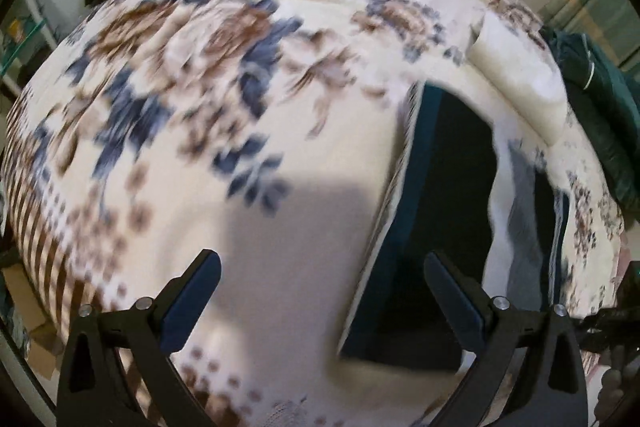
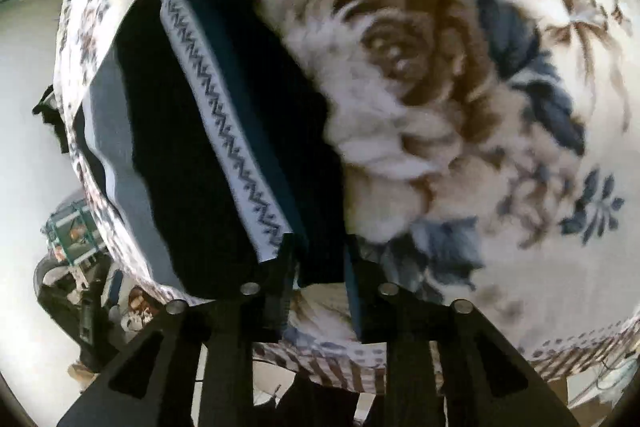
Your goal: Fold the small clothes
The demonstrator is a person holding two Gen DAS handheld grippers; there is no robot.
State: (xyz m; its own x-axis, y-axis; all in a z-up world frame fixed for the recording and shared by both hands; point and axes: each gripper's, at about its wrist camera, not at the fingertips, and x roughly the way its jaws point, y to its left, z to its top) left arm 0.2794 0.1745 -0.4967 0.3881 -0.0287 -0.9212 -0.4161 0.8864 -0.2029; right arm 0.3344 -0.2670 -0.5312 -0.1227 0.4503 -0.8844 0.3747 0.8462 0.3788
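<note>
1. bedding: floral blanket [image 1: 240, 107] covers the bed and serves as the folding surface.
2. garment: dark folded clothing [image 2: 224, 131] with a zigzag-patterned band lies flat near the blanket's edge, apparently already folded.
3. left gripper [image 1: 320, 303]: jaws wide apart, empty, above the blanket beside the garment.
4. right gripper [image 2: 320, 267]: jaws slightly parted around the garment's near edge; whether the pads press on it cannot be told.
</note>
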